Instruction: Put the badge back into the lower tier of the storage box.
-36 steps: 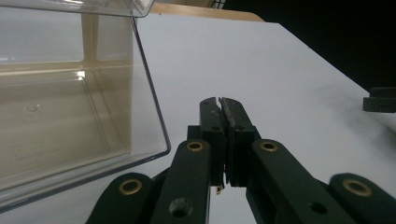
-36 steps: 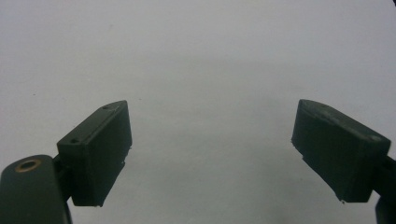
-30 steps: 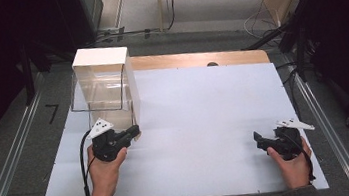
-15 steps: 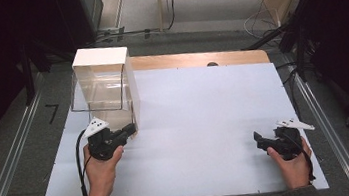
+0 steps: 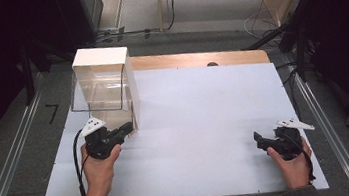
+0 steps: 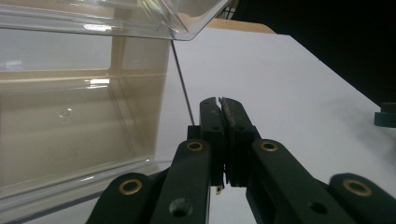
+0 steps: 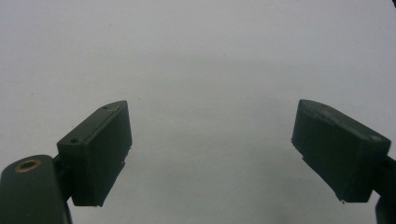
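Here, left hand-held gripper (image 5: 127,129) (jaws together) beside clear box (image 5: 100,87)

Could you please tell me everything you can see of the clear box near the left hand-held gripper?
The clear box is a see-through plastic container with an opaque white top and a white side panel on its right. It stands upright at the far left of the white table, and nothing shows inside it. In the left gripper view its transparent walls catch reflections. The left hand-held gripper, jaws shut, points at its near right corner; whether they touch cannot be told.
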A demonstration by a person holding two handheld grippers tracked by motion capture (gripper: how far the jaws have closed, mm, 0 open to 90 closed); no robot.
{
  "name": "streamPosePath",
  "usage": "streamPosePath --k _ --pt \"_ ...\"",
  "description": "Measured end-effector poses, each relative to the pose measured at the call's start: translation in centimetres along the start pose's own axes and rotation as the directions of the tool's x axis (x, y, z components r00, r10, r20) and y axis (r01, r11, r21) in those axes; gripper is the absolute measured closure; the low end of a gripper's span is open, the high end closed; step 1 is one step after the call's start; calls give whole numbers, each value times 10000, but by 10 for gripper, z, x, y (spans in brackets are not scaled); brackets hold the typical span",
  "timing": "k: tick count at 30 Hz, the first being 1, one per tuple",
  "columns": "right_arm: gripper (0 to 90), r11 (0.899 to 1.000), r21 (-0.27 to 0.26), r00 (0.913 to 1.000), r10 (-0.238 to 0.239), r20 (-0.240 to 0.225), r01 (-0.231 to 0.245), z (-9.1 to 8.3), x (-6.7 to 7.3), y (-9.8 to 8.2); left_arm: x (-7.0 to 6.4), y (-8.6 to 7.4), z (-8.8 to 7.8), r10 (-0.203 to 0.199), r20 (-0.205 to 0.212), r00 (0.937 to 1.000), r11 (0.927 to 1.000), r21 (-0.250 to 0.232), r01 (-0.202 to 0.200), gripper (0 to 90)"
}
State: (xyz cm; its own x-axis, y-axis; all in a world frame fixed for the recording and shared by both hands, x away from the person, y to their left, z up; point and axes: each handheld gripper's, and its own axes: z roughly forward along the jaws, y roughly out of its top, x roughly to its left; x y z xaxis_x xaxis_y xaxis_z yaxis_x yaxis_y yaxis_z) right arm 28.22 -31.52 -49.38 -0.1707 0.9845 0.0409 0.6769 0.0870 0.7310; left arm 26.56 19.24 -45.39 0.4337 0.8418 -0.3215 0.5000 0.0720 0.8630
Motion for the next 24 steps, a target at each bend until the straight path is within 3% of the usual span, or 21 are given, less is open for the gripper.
streamPosePath --k 24 --pt "108 10000 2 10000 8 10 -8 0 0 0 9 4 -3 -96 -206 9997 9998 -156 93 894"
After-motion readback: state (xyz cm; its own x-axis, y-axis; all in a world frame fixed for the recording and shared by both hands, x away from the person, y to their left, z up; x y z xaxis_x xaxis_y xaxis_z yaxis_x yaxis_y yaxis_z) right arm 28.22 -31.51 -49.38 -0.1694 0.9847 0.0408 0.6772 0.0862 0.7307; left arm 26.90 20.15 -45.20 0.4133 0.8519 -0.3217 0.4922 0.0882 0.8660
